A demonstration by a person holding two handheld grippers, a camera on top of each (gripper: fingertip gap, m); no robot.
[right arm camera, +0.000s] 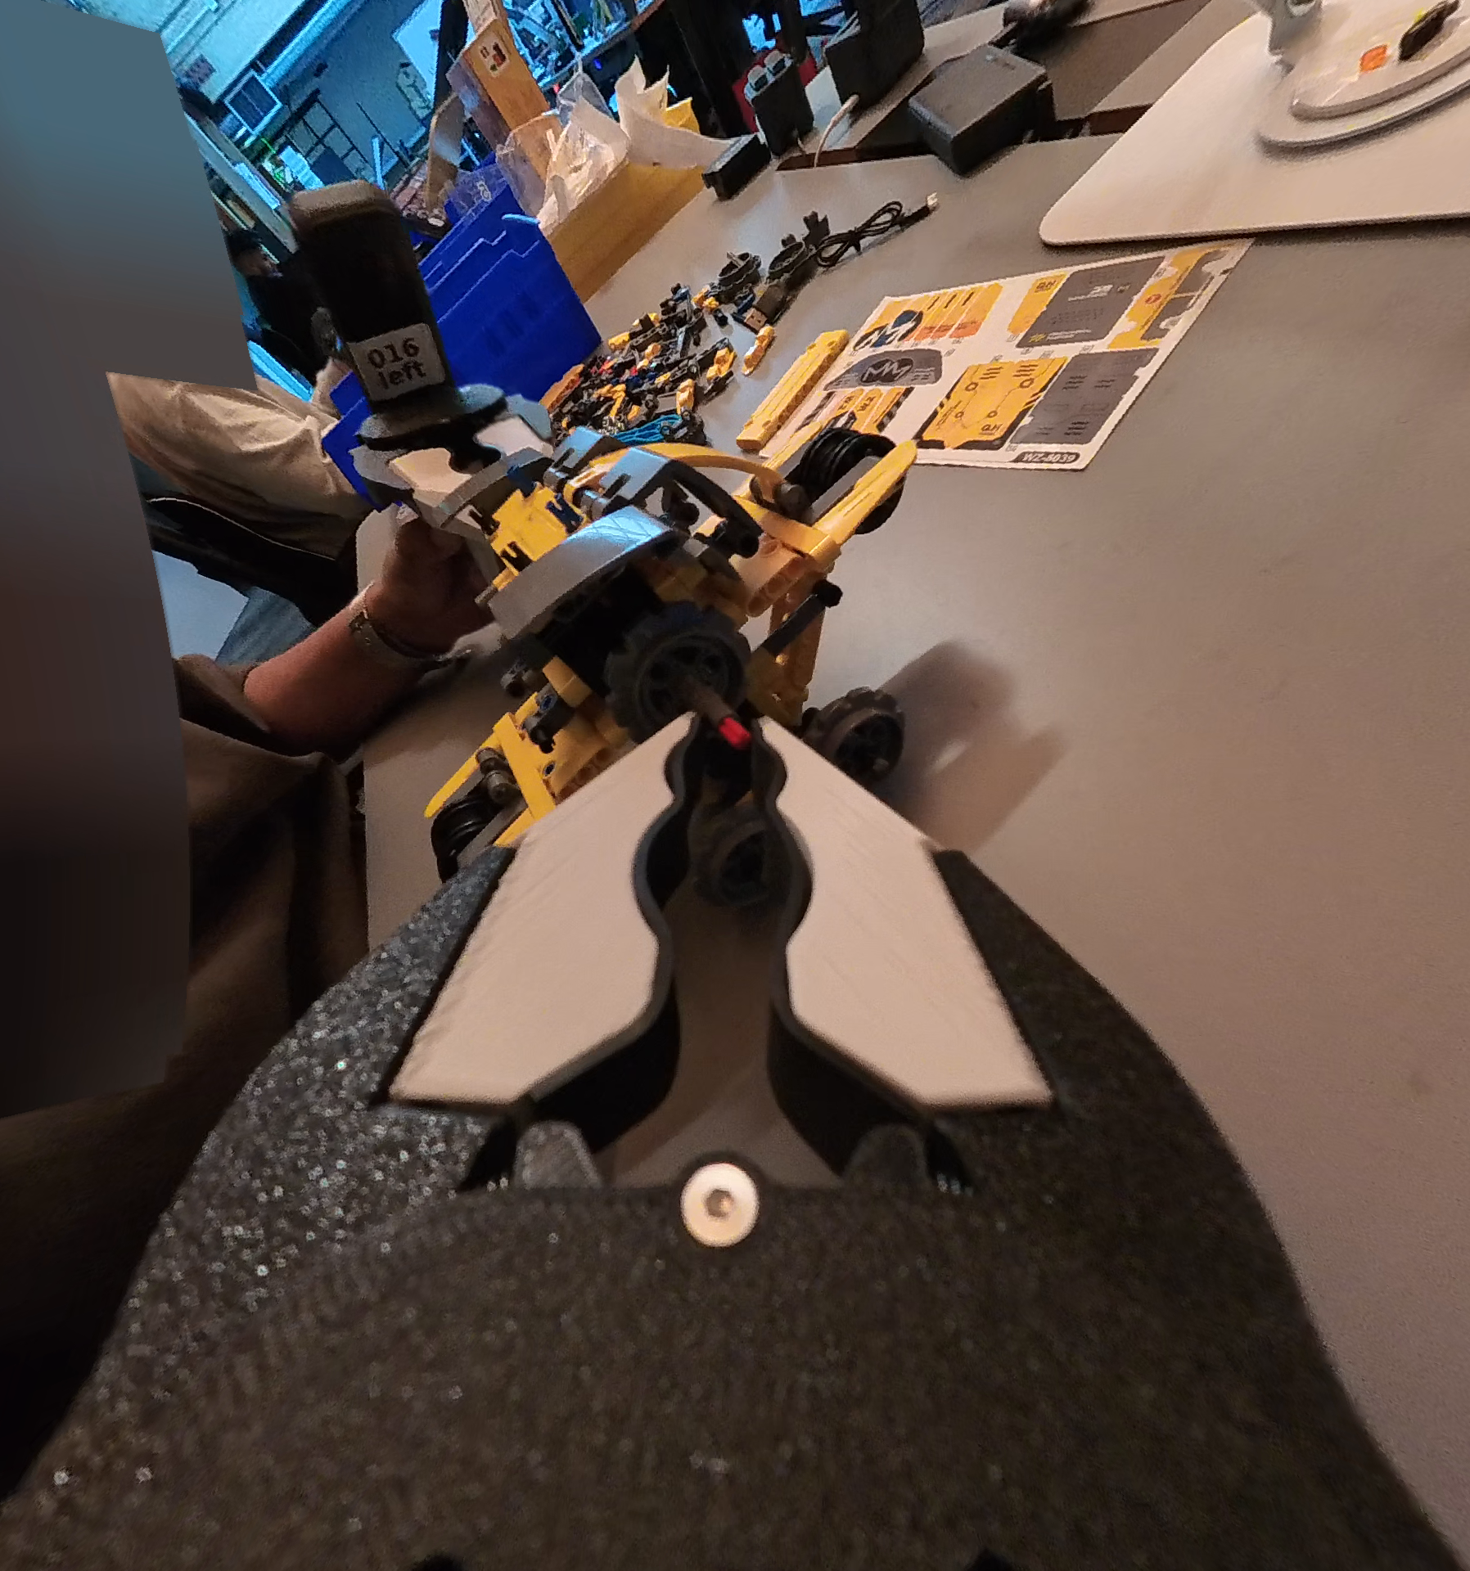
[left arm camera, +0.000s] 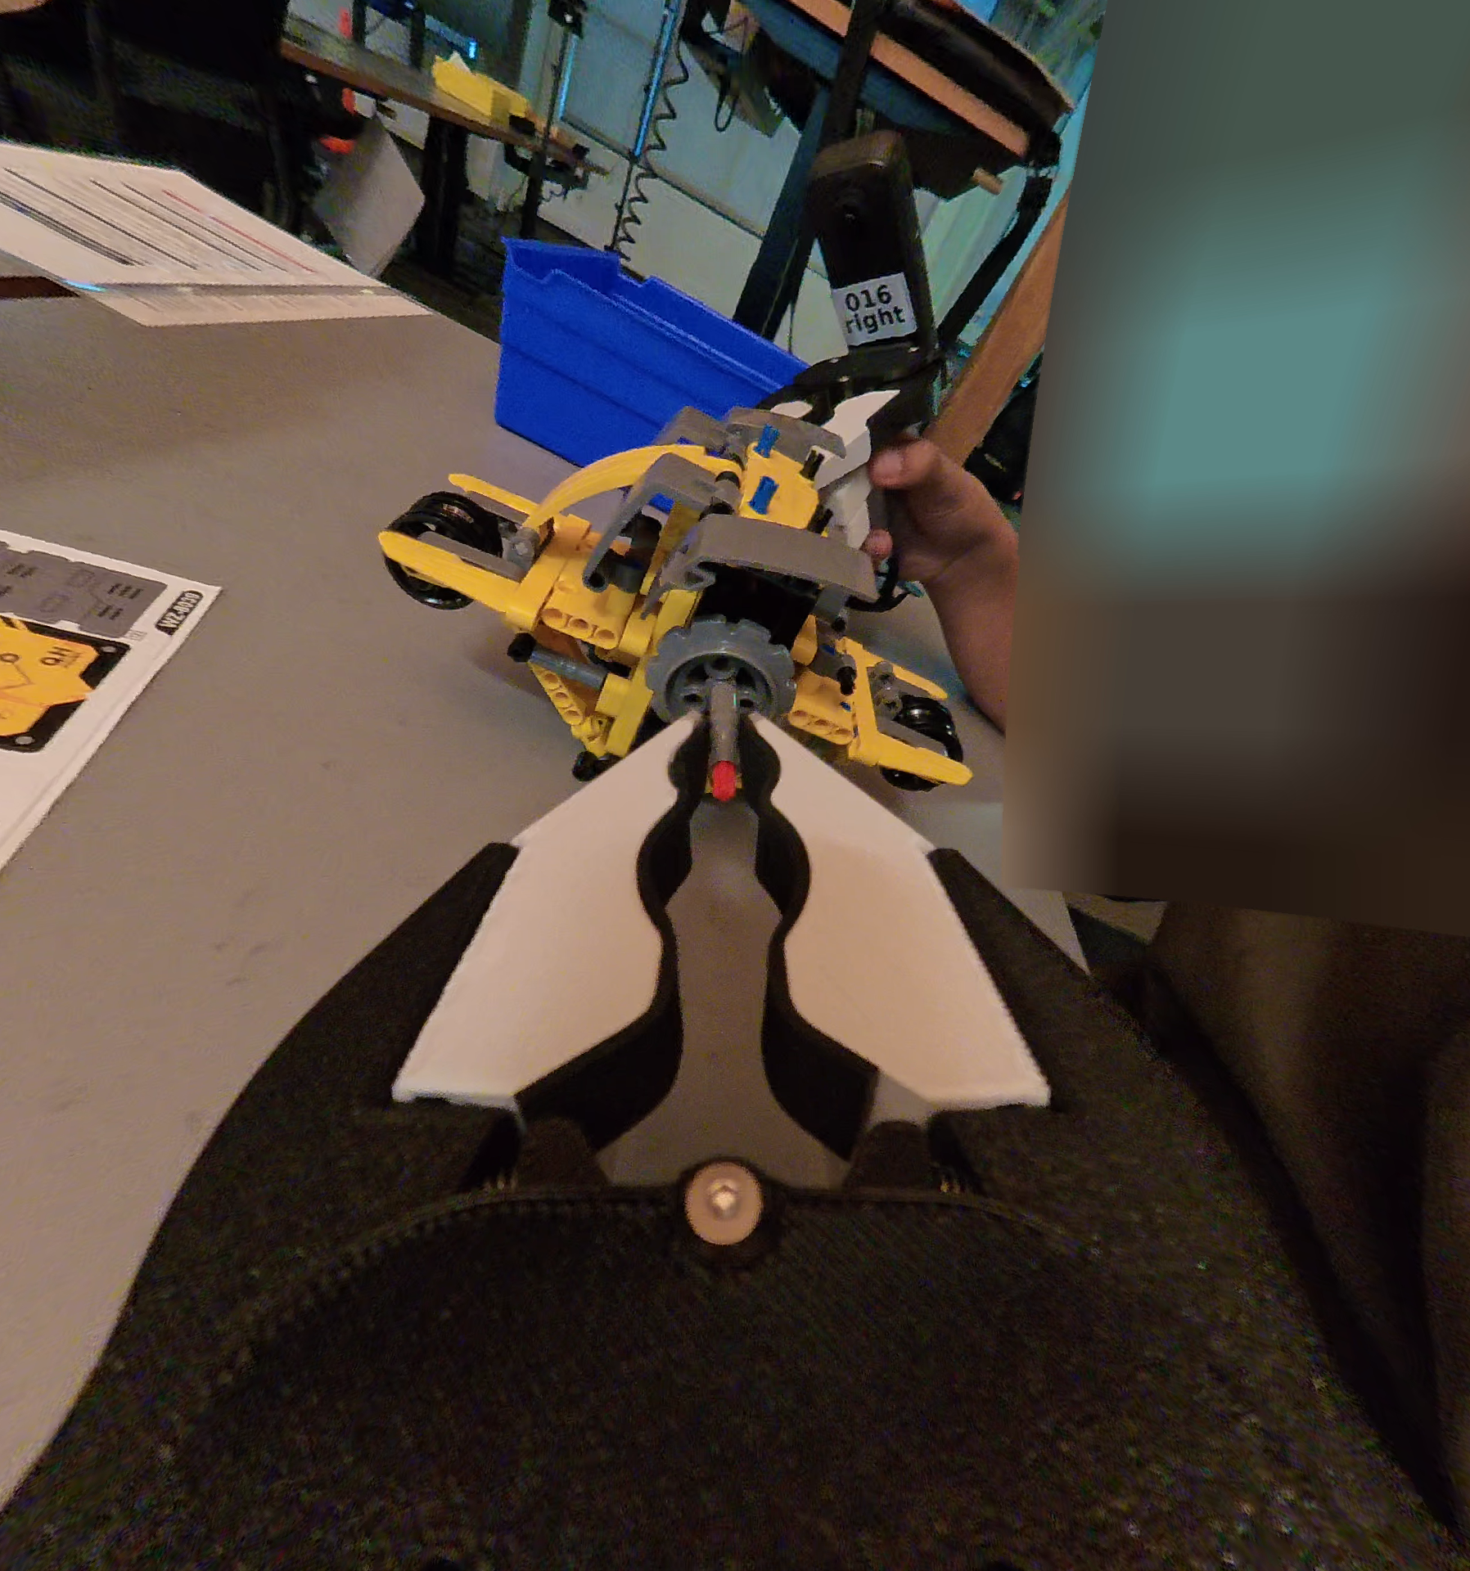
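The left gripper (left arm camera: 721, 731) and the right gripper (right arm camera: 719, 733) each pinch a red-tipped axle (left arm camera: 722, 757) jutting from opposite sides of the yellow toy vehicle (left arm camera: 672, 586), which sits just beyond both sets of fingertips.

Grey table (left arm camera: 204, 765) in a cluttered, dim workshop.

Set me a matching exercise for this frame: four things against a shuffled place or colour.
Things:
1. bin
2. sticker sheet
3. loose parts
4. red-tipped axle

Descriptions:
A. held by the left tool
B. scattered on the table beside the sheet
C. blue, behind the model
D. flat on the table, printed yellow and grey

Pairs: 1-C, 2-D, 3-B, 4-A
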